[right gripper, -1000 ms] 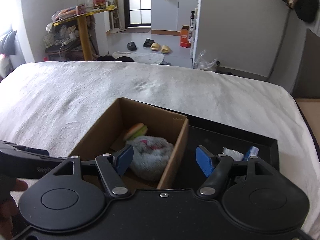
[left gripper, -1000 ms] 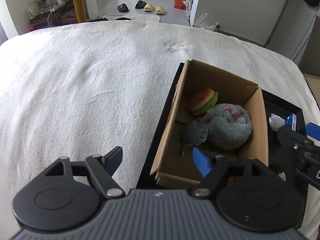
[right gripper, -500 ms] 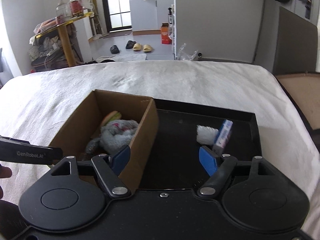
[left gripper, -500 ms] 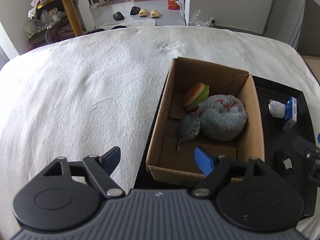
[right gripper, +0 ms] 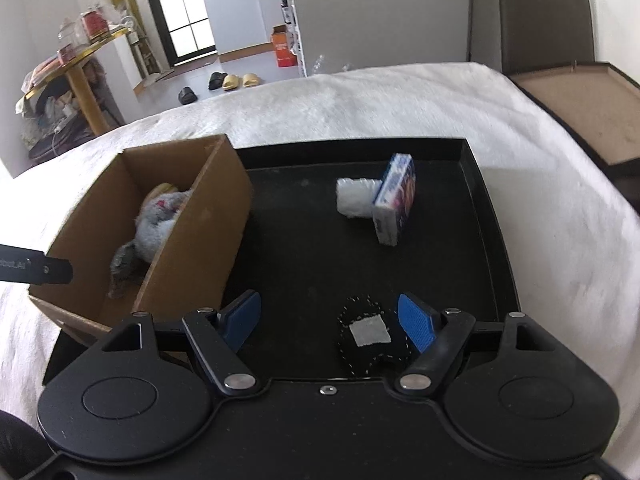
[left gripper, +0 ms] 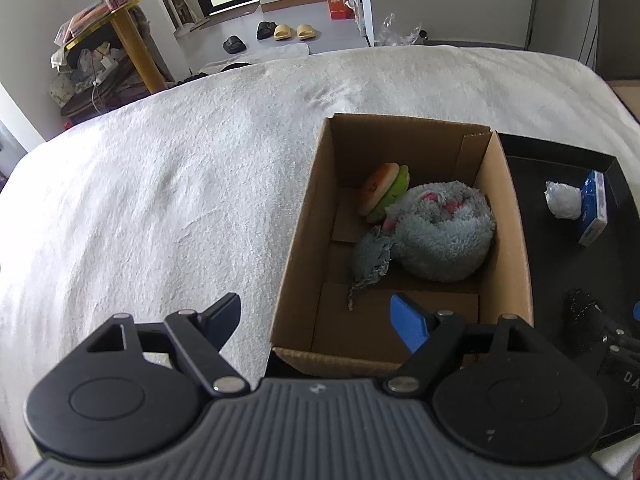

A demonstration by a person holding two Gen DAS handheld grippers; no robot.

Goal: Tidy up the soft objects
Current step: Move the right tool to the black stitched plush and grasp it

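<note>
Right wrist view has my right claw (right gripper: 328,320) spread and empty over the black tray (right gripper: 476,184), with the black stitched pad (right gripper: 370,340) between its fingers. My left claw (left gripper: 316,318), spread too, hangs over the cardboard box (left gripper: 516,240) beside that tray. Closing now, I might nip the pad's edge and lose it short of the box. Tray and box sit on a white-blanketed bed (left gripper: 160,184); slippers (left gripper: 288,31) lie beyond.

A matt brown cardboard box (left gripper: 404,240) sits on the nubbly white blanket (left gripper: 160,208), there's fluffy grey plush (left gripper: 440,236) inside it beside a smooth foam burger (left gripper: 382,192), and the black tray (right gripper: 496,248) looks like smooth plastic under a dark stitched fabric patch (right gripper: 370,334).
</note>
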